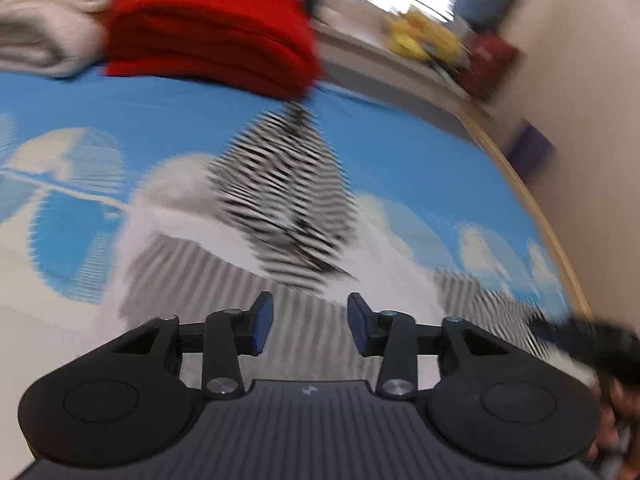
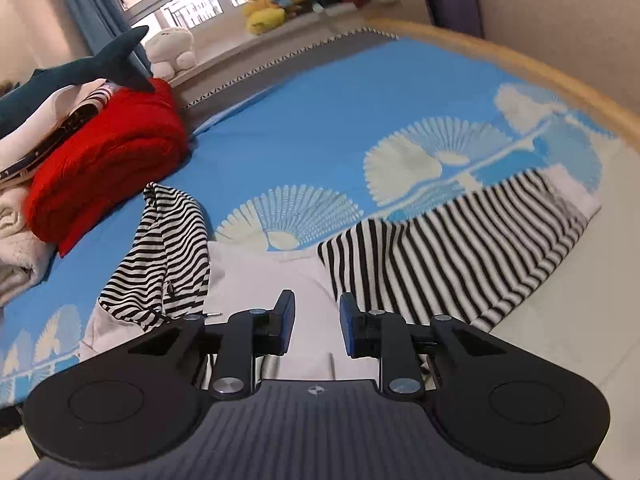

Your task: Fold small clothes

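Blue bedspread point(image 2: 320, 120) with white fan motifs filled most of both views, a pale wooden bed rim point(image 2: 520, 64) curving from 12 to 3 o'clock in the right wrist view; on it lay the striped garment point(image 2: 460, 248), black-and-white bands with a plain white middle panel, spread from 9 to 3 o'clock just ahead of the right gripper; one striped sleeve point(image 2: 160, 248) was crumpled at 9 o'clock, the broader striped part lay flatter toward 3 o'clock; in the left wrist view the same garment point(image 1: 288, 192) showed at centre, heavily smeared by motion blur, detail not readable; red folded knit point(image 2: 108, 168) sat at 10 o'clock, touching a pile of cream and white cloth point(image 2: 16, 248) at 9 o'clock; a dark blue plush shark point(image 2: 80, 72) lay atop that pile at 10 o'clock; white plush point(image 2: 172, 50) and yellow plush point(image 2: 276, 0) sat on the window ledge at 11 to 12 o'clock; a purple object point(image 2: 452, 0) stood against the wall at 1 o'clock; left gripper point(image 1: 311, 322) had its blue pads apart with nothing between them, released, above the white panel; right gripper point(image 2: 317, 322) showed a narrower gap, pads not pressing on cloth, nothing grasped, the white panel lying below; part of a hand point(image 1: 612, 432) showed at 4 o'clock in the left wrist view.
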Available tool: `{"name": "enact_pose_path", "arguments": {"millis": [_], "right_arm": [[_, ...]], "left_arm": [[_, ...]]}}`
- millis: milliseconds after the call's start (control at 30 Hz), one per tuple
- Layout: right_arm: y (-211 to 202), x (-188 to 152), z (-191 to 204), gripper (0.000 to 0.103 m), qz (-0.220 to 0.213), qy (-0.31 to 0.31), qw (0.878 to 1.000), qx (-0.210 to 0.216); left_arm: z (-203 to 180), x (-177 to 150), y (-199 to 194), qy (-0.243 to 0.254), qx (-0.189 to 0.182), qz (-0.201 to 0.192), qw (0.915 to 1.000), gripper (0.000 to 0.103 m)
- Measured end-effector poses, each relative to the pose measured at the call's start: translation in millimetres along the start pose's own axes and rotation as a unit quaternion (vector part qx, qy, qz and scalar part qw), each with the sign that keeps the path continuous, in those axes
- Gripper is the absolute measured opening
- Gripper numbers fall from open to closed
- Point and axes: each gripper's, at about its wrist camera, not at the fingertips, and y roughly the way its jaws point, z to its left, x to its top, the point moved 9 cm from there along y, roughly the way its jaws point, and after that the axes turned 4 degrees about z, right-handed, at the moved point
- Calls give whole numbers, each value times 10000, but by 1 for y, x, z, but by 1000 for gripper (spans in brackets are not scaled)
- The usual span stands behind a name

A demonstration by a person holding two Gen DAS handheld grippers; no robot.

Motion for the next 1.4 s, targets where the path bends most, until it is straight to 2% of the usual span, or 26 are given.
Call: {"name": "enact_pose_path", "arguments": {"millis": [67,133,233,333,467,567,600,633,767,867,900,967,1000,1067,1133,1167,1233,1300,1367,1400], "right_arm": [[11,-8,3,26,181,57,9998,96],[25,-20,7,26,477,148,9986,170],[55,-45,12,28,1023,170,9945,162],[85,-74,8,32,1560,151,9875,-167],[113,-103,2,32,2056,318,9774,-379],[118,-107,8,32,1897,56,9801,-588],[118,-108,13,27,1849,-102,9807,-632],[117,-108,18,9,1790,-220,9814,-651],[105,-96,38,8,1317,-514,9884,-552],[66,-58,61,7,472,-536,9974,15],[49,-43,69,7,81,-645,9977,172],[29,-25,73,7,-340,-745,9962,283],[28,-24,68,7,-321,-759,9964,187],[47,-33,54,7,95,-757,9970,-130],[78,-57,34,9,939,-765,9912,-542],[89,-67,21,10,1258,-542,9877,-752],[88,-72,8,12,1270,-131,9887,-779],[81,-65,16,12,1038,-260,9921,-657],[74,-63,28,17,888,-353,9950,-290],[75,-67,29,23,993,-296,9946,-55]], "left_arm": [[29,3,12,-147,320,7,9994,47],[52,4,28,-135,822,352,9959,47],[76,16,46,-243,1148,443,9921,47],[97,24,50,-545,1006,511,9921,47],[123,27,47,-849,1076,605,9887,47],[136,21,35,-1077,1044,617,9868,47],[141,23,34,-1150,1040,631,9859,47],[144,24,33,-1200,1037,631,9853,47],[153,27,29,-1318,1024,617,9841,47],[152,23,31,-1331,985,682,9838,47],[150,20,33,-1300,952,723,9843,47],[143,13,37,-1184,867,835,9856,47],[140,7,41,-1117,842,909,9860,47],[133,-6,49,-947,794,1107,9861,47],[131,-23,61,-865,803,1360,9837,46],[131,-31,65,-840,809,1476,9821,46],[132,-48,74,-785,819,1707,9788,44],[131,-60,78,-693,802,1825,9775,32],[133,-67,81,-460,836,1814,9788,22],[136,-72,85,-255,945,1848,9779,20]]}}
